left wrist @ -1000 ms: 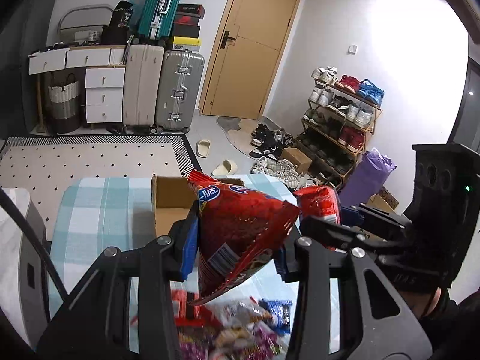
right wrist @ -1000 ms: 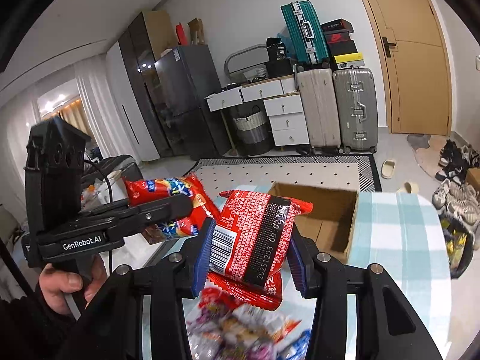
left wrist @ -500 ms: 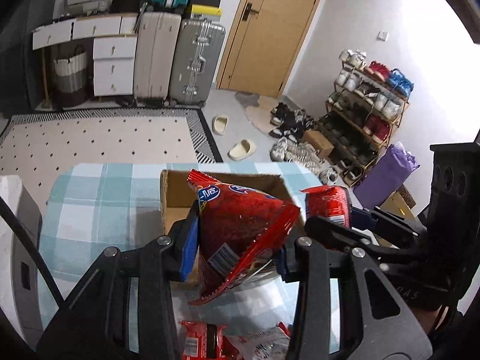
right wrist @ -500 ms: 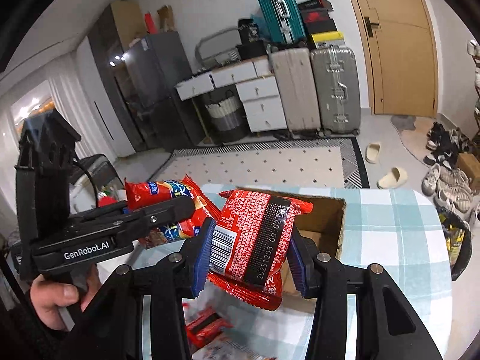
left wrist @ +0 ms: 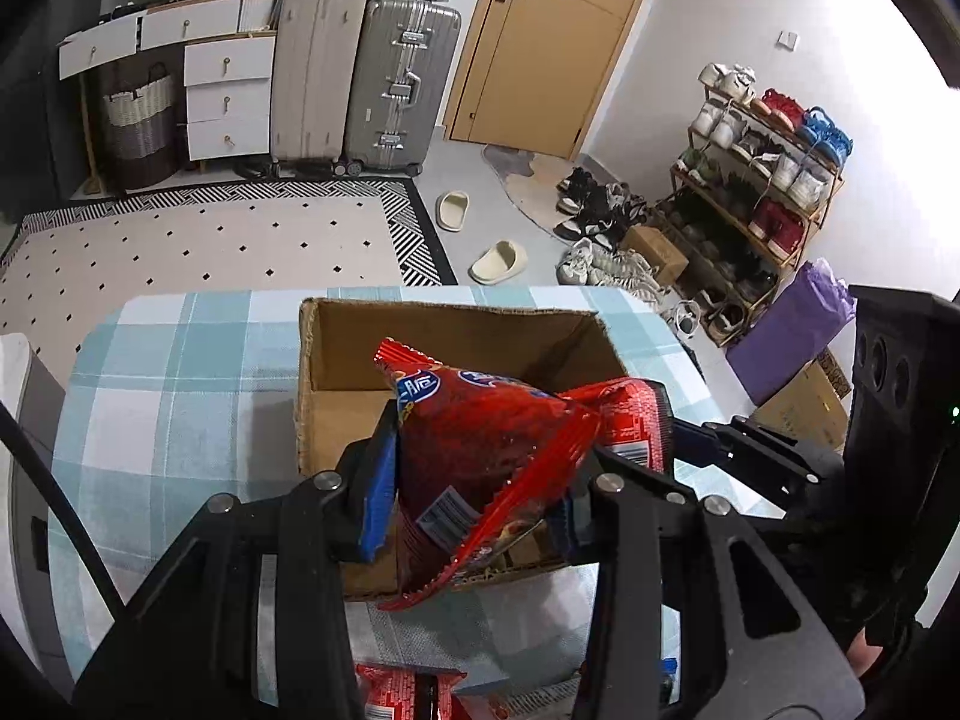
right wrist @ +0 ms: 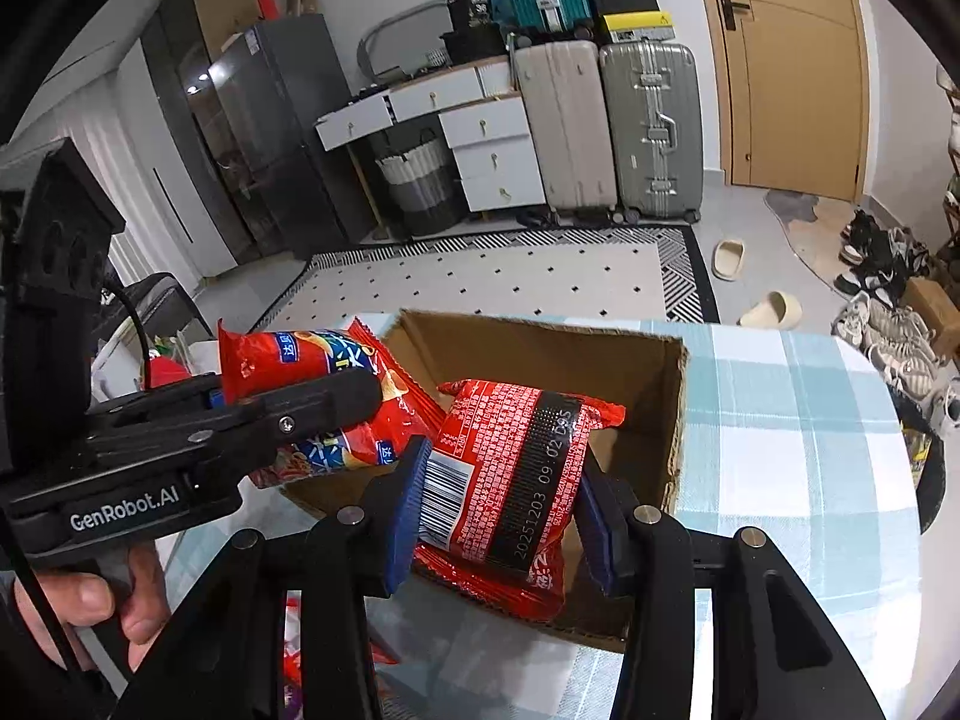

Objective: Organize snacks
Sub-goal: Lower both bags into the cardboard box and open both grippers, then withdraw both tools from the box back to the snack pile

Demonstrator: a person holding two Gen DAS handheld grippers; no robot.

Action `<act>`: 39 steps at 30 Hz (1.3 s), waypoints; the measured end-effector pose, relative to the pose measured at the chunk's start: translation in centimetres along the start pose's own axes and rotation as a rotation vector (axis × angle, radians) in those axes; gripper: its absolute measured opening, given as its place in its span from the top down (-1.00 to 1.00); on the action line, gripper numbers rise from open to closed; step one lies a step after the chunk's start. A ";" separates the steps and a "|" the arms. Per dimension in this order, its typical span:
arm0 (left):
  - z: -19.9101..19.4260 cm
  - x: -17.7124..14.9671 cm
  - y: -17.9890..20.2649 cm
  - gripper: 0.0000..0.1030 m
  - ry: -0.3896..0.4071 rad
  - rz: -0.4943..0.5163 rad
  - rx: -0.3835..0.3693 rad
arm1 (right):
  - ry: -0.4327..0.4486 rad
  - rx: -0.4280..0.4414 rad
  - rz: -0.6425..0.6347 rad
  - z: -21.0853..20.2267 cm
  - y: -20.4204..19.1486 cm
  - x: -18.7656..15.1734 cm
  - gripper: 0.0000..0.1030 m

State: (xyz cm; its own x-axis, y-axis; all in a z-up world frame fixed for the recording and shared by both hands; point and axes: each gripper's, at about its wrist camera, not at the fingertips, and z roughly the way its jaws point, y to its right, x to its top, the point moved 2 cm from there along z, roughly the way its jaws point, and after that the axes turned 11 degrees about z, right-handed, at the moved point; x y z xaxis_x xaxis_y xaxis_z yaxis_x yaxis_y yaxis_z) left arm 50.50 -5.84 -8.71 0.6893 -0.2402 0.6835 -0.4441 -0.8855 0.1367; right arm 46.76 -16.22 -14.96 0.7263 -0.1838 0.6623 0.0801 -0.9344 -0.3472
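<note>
Left gripper [left wrist: 474, 510]: is clamping a red chip bag [left wrist: 480, 450] over the box.
Right gripper [right wrist: 501, 513]: is gripping a red snack packet [right wrist: 510, 480].
Cardboard box [right wrist: 600, 354]: is standing open on the checked tablecloth [right wrist: 780, 420], under both bags.

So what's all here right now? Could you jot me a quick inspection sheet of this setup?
Surface: table under a blue checked cloth.
Job's things: open cardboard box, apparently empty; chip bag and red packet, both held over the box.
Clutter: more snack packets on the table's near edge.
Grippers: left gripper shut on the chip bag; right gripper shut on the red packet; a hand holds the left one.
Cables: a black cable by the left gripper.
Surroundings: suitcases, drawers, door, shoe rack, rug, slippers.
</note>
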 end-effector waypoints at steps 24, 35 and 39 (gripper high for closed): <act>4.2 -1.0 1.2 -0.18 -0.035 -0.015 0.030 | 0.016 -0.074 -0.034 0.1 1.7 -0.2 -0.25; -4.7 -3.4 2.6 -0.40 0.060 -0.012 0.071 | 0.130 -0.029 -0.004 -7.7 2.7 -1.8 -0.42; -8.8 -5.5 3.3 -0.53 0.098 -0.024 0.113 | 0.179 0.007 0.018 -11.7 2.7 -3.7 -0.47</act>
State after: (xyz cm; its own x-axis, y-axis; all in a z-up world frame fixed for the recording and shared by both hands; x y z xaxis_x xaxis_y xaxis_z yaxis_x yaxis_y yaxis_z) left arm 40.23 -3.92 -5.76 0.6371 -0.1832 0.7487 -0.3572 -0.9309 0.0761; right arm 36.26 -21.64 -10.60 0.5946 -0.2526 0.7633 0.0733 -0.9284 -0.3643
